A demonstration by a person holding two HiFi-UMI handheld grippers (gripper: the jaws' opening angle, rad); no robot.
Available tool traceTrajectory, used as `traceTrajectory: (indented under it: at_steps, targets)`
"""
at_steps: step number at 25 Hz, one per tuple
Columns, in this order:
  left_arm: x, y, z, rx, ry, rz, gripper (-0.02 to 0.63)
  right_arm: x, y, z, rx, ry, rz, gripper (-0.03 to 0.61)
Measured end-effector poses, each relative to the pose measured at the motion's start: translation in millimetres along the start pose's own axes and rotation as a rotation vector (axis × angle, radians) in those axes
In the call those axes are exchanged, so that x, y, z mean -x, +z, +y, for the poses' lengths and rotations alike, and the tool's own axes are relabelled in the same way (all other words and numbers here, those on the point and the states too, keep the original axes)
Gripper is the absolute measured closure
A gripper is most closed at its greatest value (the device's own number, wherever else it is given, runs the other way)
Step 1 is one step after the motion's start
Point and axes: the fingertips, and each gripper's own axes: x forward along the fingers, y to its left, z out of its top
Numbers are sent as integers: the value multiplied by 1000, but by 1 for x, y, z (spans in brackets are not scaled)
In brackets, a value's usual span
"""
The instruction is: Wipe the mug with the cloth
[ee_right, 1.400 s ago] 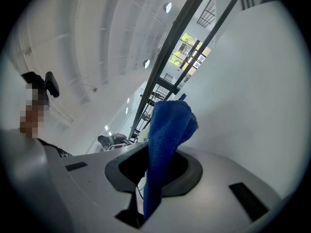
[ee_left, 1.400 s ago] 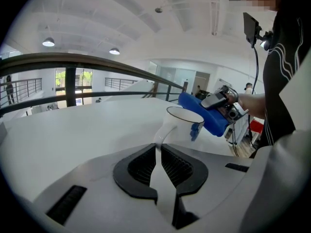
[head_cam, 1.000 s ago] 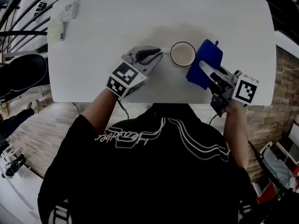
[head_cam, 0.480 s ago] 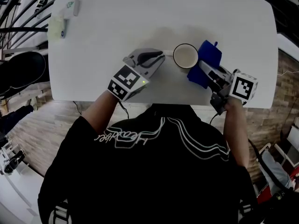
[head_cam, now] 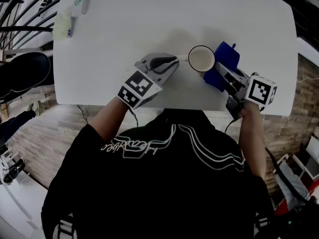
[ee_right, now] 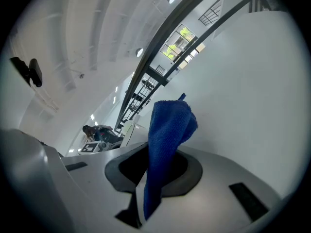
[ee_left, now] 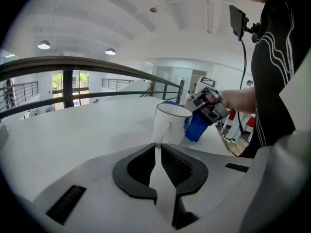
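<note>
Mug [head_cam: 201, 59] is clamped by its handle in the left gripper [head_cam: 172, 62], likely for steadiness; the right gripper [head_cam: 223, 71] pinches the cloth [head_cam: 225, 58] against its side.

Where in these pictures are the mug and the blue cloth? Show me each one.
mug [head_cam: 201, 59]: head view, on the pale inside of its round opening.
cloth [ee_right: 167, 130]: right gripper view, on the middle of the hanging blue fold.

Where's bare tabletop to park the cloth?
Free: far half of the table beyond the mug, from the small items far-left to the right edge. Crowded: near edge, where left gripper, mug, cloth and right gripper bunch.
</note>
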Motion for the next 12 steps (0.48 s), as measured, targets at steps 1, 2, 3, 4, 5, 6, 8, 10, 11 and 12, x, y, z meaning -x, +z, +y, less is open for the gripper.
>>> traceTrajectory:
  at_steps: [1,2,3,4,5,6,8,10,11,12]
  targets:
    - [1,-1,1,0,0,0,578,0,0,1,-5,-3,-11,525]
    - [1,-3,1,0,-1,1,578,1,0,2,-10,-3,-21,525]
    - [2,-4,0,2,-2,1,578,3,-1,4,-14,-3,-30,525]
    - [3,-5,-2,3,-4,1,578,6,-1,6,-17,-3,-41,525]
    - [4,-5,-4,3,-7,2,578,10,-2,8,-20,-3,-53,525]
    - [4,-6,-7,0,-9,3,578,14,-3,10,-23,-2,-68,525]
    - [5,-7,-13,-10,-14,5,578,22,-5,16,-36,6,-105,525]
    - [6,-7,-19,-23,-18,7,578,31,-7,20,-68,28,-153,525]
    - [6,-7,-22,-27,-22,8,580,34,-8,22,-91,42,-179,525]
    - [6,-7,-25,-30,-26,9,580,38,-9,24,-118,57,-206,525]
